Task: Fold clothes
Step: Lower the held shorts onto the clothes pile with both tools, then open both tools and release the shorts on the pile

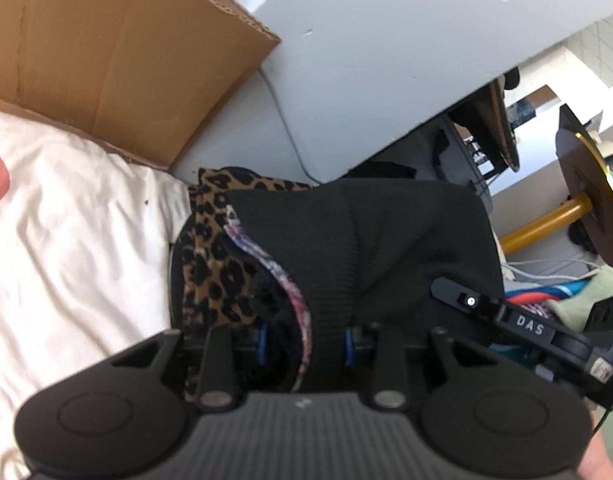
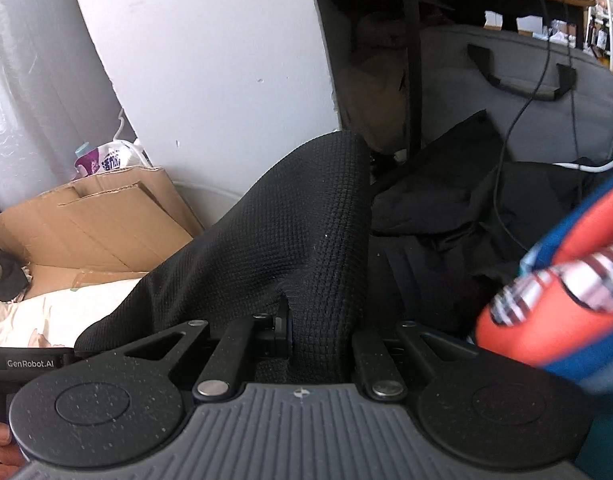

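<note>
A black knit garment (image 1: 366,240) hangs bunched in front of the left wrist camera. My left gripper (image 1: 305,344) is shut on a thick fold of it, between the blue pads. One of the right gripper's fingers (image 1: 466,300) reaches into the same garment's right edge. In the right wrist view the black garment (image 2: 290,220) drapes up and over my right gripper (image 2: 314,332), which is shut on it. One of its fingers (image 2: 281,326) shows and the cloth hides the other. A colourful inner trim runs along the garment's edge in the left wrist view.
A leopard-print cloth (image 1: 210,260) and a white cloth (image 1: 66,240) lie left of the garment, below a cardboard box (image 1: 126,48). A white wall panel (image 2: 206,60) stands behind. A grey bag (image 2: 506,80), dark clothes (image 2: 466,208) and an orange-and-blue item (image 2: 566,300) are at the right.
</note>
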